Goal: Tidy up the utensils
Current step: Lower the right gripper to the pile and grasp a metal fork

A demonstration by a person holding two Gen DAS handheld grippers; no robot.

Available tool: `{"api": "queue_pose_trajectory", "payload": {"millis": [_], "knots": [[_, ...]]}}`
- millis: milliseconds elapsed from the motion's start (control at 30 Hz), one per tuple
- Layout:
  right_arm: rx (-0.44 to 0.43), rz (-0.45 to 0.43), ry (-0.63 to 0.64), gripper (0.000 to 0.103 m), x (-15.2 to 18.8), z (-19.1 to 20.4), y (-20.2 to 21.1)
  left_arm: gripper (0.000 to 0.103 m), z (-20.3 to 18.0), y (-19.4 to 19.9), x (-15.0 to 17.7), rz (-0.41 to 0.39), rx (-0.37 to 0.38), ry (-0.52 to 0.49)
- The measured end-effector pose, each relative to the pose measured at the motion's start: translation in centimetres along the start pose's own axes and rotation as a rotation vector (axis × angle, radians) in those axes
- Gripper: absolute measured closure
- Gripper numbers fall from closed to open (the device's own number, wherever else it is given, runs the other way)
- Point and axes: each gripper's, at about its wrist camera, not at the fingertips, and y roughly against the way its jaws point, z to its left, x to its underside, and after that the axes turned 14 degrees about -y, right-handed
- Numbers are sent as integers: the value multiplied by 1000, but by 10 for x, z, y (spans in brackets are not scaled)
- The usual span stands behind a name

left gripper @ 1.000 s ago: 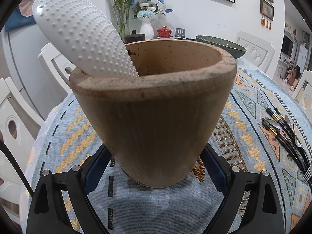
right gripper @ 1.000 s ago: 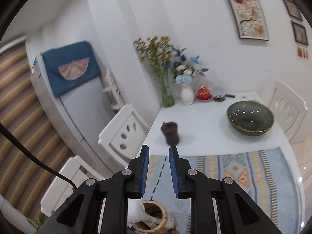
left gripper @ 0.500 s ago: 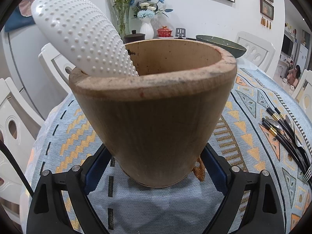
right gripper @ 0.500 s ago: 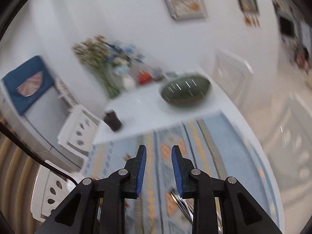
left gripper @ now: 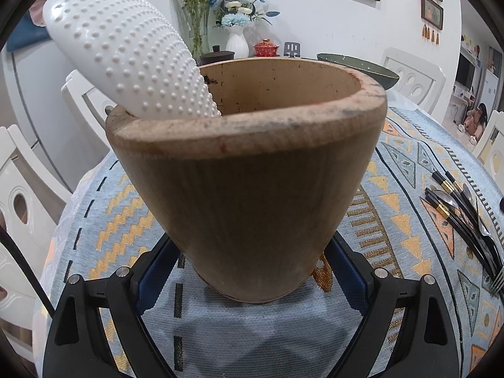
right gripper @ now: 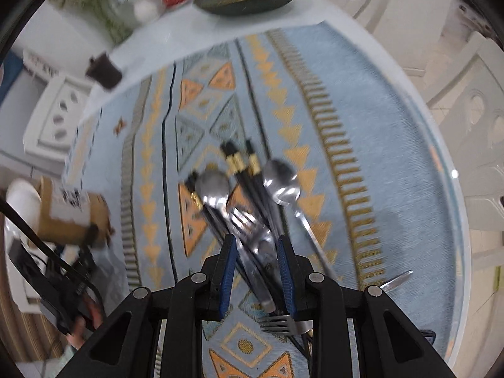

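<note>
**Cutlery heap lies straight under the right tool**

The heap of steel spoons, forks and black gold-banded chopsticks [right gripper: 249,208] rests mid-bench on the patterned cloth, long axes running along the right tool [right gripper: 256,271], whose pads stand released astride them. Left tool [left gripper: 252,271] clasps the tapered wooden holder [left gripper: 252,170].

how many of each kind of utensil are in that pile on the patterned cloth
spoons: 2
forks: 2
chopsticks: 3 showing; the blur and overlap may hide more
total: 7 that can be made out
</note>
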Motion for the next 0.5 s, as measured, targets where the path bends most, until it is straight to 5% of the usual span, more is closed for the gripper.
{"api": "queue_pose_trajectory", "payload": {"millis": [500], "knots": [[170,26,95,78,11,10,-38,11,-3,-3,-3,7,7,0]]}}
